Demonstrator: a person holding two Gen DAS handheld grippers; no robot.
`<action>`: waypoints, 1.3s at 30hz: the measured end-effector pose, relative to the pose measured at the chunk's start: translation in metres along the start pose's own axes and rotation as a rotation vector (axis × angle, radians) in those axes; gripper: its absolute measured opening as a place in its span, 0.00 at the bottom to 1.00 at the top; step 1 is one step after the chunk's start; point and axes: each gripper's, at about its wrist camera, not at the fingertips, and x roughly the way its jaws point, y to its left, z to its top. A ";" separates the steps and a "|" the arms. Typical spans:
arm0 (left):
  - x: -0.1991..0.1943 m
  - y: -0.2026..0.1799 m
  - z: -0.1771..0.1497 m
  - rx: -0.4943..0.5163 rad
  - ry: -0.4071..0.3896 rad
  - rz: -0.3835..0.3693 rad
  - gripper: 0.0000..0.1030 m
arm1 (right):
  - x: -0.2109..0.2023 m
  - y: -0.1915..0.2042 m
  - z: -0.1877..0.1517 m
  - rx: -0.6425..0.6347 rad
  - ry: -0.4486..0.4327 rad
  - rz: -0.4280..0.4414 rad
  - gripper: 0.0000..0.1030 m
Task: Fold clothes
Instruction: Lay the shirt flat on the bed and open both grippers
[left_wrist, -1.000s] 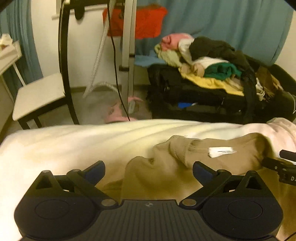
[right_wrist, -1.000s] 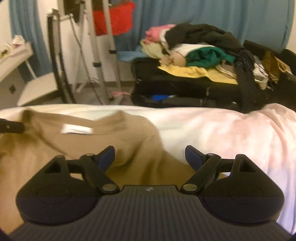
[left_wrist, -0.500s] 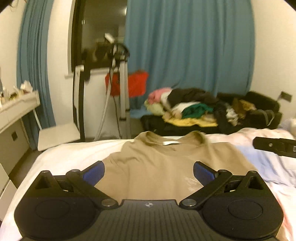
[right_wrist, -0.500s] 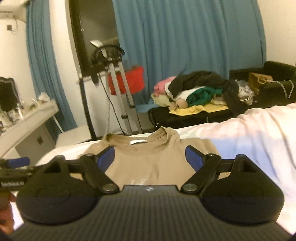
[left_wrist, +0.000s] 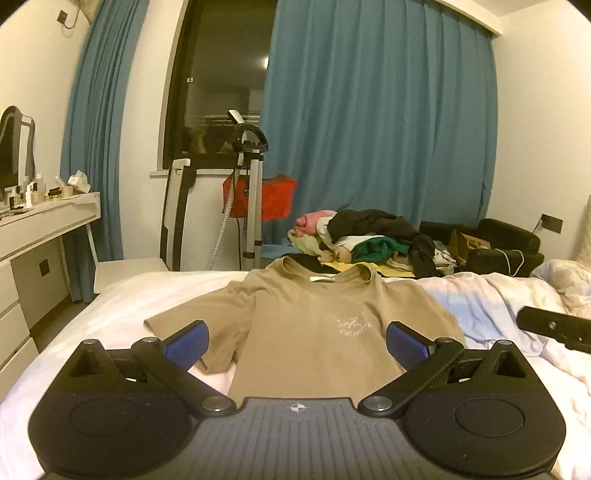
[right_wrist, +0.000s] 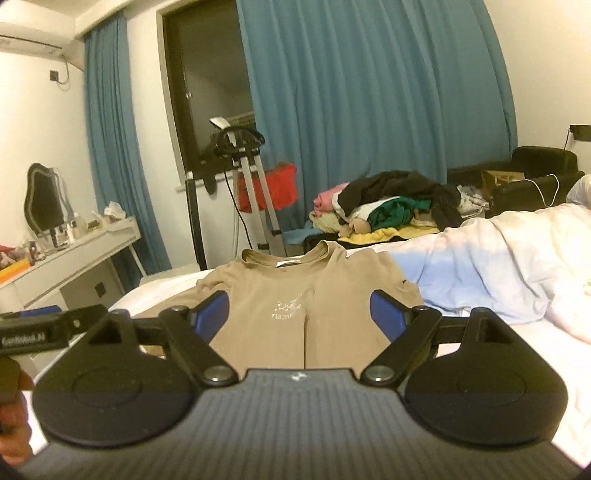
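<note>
- Left black two-finger gripper with blue pads (left_wrist: 297, 341): jaws spread wide, nothing between them; raised above the near hem of the tan short-sleeved cotton T-shirt (left_wrist: 317, 325), no contact.
- Right black two-finger gripper with blue pads (right_wrist: 299, 314): likewise spread and empty, held clear of the same shirt (right_wrist: 295, 295), toward its right half.
- A second ago: both tools low over the shirt, then rumpled, collar and label bunched close to the lenses. Since then pulled back and lifted; whole garment now in view.
- Shirt now spread front-up on the white quilted bed cover (left_wrist: 122, 306), collar at the far edge, white chest print (left_wrist: 352, 326) showing, left sleeve (left_wrist: 199, 314) spread out to the side. Right sleeve not plainly visible. Lengthwise crease down the middle in the right wrist view.
- Judgement: flattening step complete, folding proper not yet begun; probable next action a pinch on a sleeve or side edge, carried toward the shirt's centre line.
- Beyond the shirt's collar: heap of mixed unfolded clothes on a dark case (left_wrist: 369, 240), presumably awaiting the same treatment.
</note>
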 end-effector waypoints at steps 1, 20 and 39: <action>0.001 0.000 -0.005 0.000 0.006 0.002 1.00 | -0.003 -0.003 -0.007 0.011 -0.003 0.000 0.82; 0.023 0.007 -0.026 -0.079 0.091 0.020 1.00 | 0.010 0.005 -0.034 -0.002 0.027 -0.022 0.82; 0.060 0.037 -0.033 -0.218 0.209 0.115 1.00 | 0.028 -0.001 -0.047 0.017 0.072 -0.047 0.82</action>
